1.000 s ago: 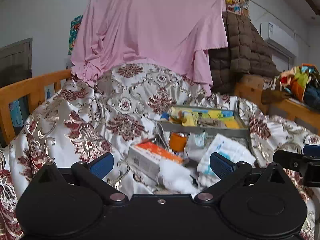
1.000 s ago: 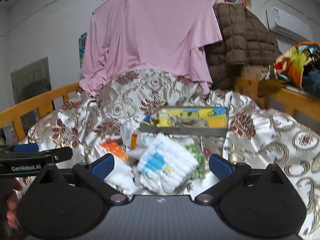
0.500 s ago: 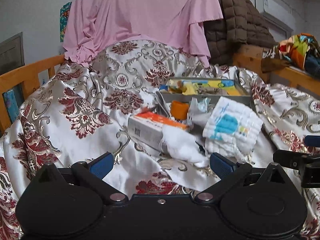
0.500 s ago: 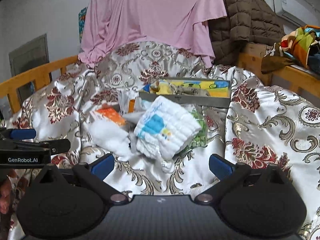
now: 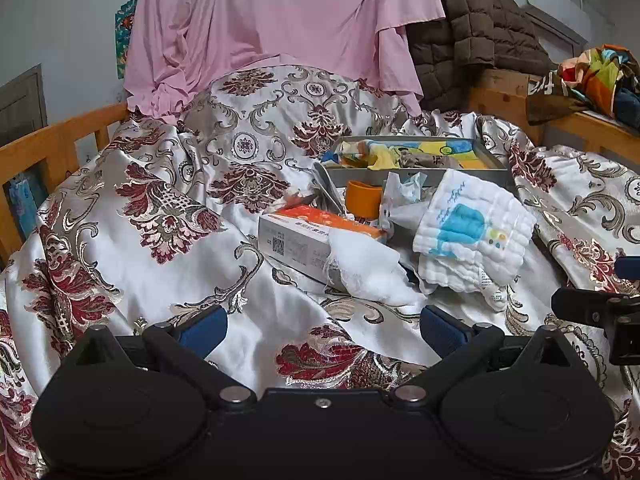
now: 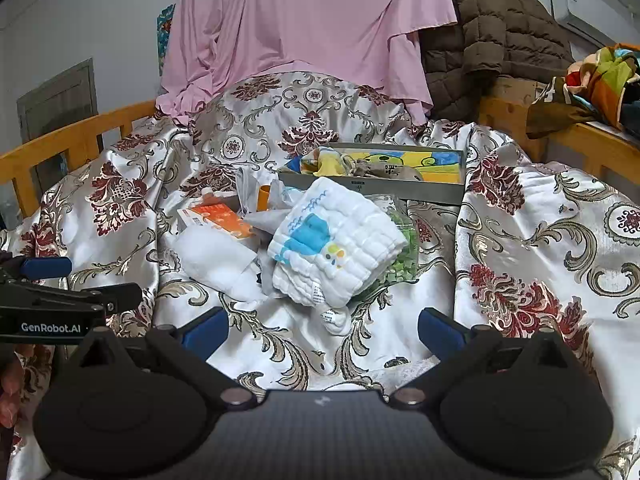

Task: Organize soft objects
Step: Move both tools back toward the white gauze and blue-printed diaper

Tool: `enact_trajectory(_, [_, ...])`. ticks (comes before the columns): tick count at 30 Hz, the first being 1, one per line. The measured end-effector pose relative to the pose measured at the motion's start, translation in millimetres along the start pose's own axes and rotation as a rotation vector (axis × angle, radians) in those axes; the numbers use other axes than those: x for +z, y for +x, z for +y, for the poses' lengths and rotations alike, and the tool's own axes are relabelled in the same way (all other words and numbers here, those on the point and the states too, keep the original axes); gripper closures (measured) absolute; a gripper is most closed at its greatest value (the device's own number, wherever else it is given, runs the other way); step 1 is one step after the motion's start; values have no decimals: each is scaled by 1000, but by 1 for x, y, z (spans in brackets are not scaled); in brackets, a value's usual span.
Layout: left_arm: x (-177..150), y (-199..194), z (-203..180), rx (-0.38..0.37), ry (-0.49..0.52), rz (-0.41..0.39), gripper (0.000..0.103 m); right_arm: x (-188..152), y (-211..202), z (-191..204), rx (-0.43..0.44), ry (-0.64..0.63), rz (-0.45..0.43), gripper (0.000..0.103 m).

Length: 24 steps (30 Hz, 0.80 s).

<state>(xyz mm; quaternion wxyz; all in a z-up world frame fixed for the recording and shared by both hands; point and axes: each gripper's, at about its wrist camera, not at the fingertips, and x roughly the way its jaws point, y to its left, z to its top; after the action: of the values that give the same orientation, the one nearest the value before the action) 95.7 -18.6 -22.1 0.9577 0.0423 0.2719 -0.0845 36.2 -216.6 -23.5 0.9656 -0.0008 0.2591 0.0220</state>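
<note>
Bedding: one satin bedspread, white with maroon and gold floral scrolls, rumpled over a wooden-railed bed; pink sheet and brown quilted coat hung behind.

Landmark: one grey tray mid-bed, holding yellow and blue soft pieces.

Item 1: one folded quilted cloth, white with a blue elephant print, many-layered, lying just in front of the tray, atop a bag of green bits.

Item 2: one plain white cloth, frayed edge, left-front of the tray, draped over one orange-and-white carton.

Item 3: one orange cup, against the tray's front wall.

Left tongs: spread wide, holding nothing, nearer than the white cloth.

Right tongs: spread wide, holding nothing, nearer than the elephant cloth.
</note>
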Motion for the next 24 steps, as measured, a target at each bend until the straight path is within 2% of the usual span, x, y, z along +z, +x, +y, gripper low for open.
enact_trajectory(9, [5, 13, 2, 11, 25, 12, 1, 4, 12, 0, 4, -15, 3, 0])
enact_trajectory(24, [34, 47, 4, 1, 95, -7, 1, 18, 47, -5, -11, -143, -13, 0])
